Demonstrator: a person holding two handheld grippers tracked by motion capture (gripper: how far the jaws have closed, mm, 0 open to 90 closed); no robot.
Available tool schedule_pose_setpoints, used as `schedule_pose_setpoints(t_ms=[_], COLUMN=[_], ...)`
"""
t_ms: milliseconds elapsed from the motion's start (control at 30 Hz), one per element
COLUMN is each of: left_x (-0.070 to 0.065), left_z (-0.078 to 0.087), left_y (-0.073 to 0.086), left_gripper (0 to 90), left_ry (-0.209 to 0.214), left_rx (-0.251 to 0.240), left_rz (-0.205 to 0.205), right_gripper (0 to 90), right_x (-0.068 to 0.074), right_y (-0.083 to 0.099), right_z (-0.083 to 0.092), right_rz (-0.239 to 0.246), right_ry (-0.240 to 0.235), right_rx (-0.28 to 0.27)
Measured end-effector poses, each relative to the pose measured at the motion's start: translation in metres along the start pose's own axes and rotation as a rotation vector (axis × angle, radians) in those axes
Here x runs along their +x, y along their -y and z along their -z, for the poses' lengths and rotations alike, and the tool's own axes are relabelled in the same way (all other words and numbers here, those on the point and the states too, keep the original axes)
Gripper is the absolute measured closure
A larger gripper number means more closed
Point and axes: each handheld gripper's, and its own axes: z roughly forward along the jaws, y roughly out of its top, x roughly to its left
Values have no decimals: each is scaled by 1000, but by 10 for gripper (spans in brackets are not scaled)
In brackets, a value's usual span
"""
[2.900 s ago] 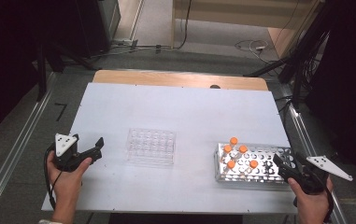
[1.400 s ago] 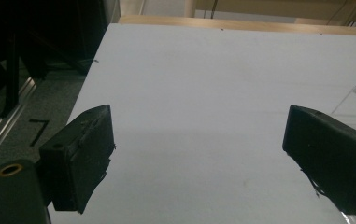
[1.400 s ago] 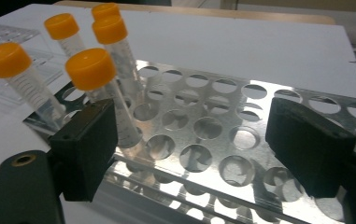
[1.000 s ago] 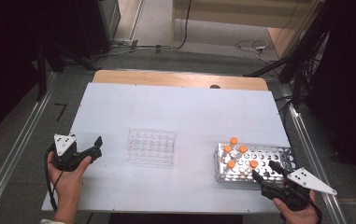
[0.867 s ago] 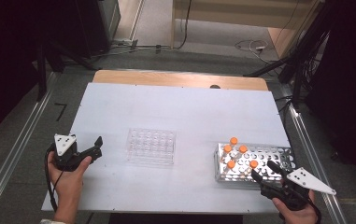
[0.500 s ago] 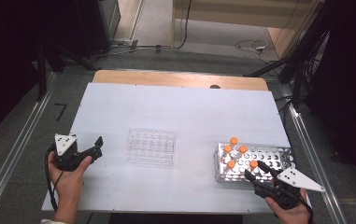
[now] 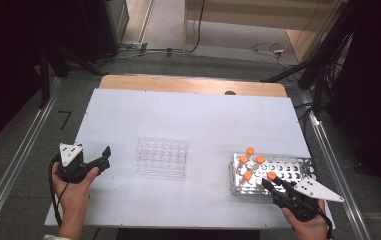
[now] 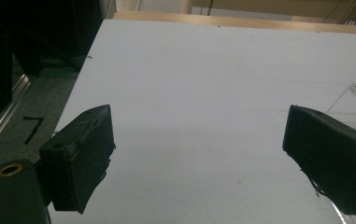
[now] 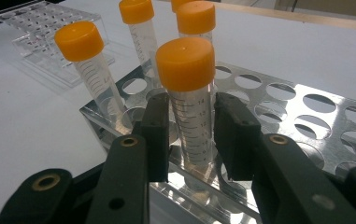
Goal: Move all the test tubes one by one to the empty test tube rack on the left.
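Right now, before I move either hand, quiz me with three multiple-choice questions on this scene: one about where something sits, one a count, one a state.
1. Where is the clear rack?
A. Between the left tool and the metal rack
B. Stacked on the metal rack
C. Down on the floor

2. How many orange caps stand in the metal rack?
A. Two
B. Five
C. Nine

3. How do the left tool's jaws stand?
A. Closed on a tube
B. Closed on the clear rack
C. Open, with nothing between them

Answers:
1 A: the high view shows it lying between the two.
2 B: five caps can be counted there.
3 C: the left gripper view shows bare table between the jaws.
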Motion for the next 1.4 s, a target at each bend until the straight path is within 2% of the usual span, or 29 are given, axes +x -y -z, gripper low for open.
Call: schedule_pose_setpoints(t_ms=[400,700,1200,1400], left_x=[0,1,1,0], left_z=[0,0,-1,-2], left_y=[0,0,0,0], left_gripper=[97,98,98,98], left_ry=[-3,-11,-13,-10], left_rx=[0,1,17,15], left_rz=[1,12,13,11], right_gripper=[703,703,717,717], right_x=[-2,-3,-7,-4], right_y=[0,-2,-20,-23], right_z=[0,2,12,15], right_rz=[-4,-13,-61,-48], right_ry=[0,-6,-18,-11], right_rx=[1,-20,-85,-93])
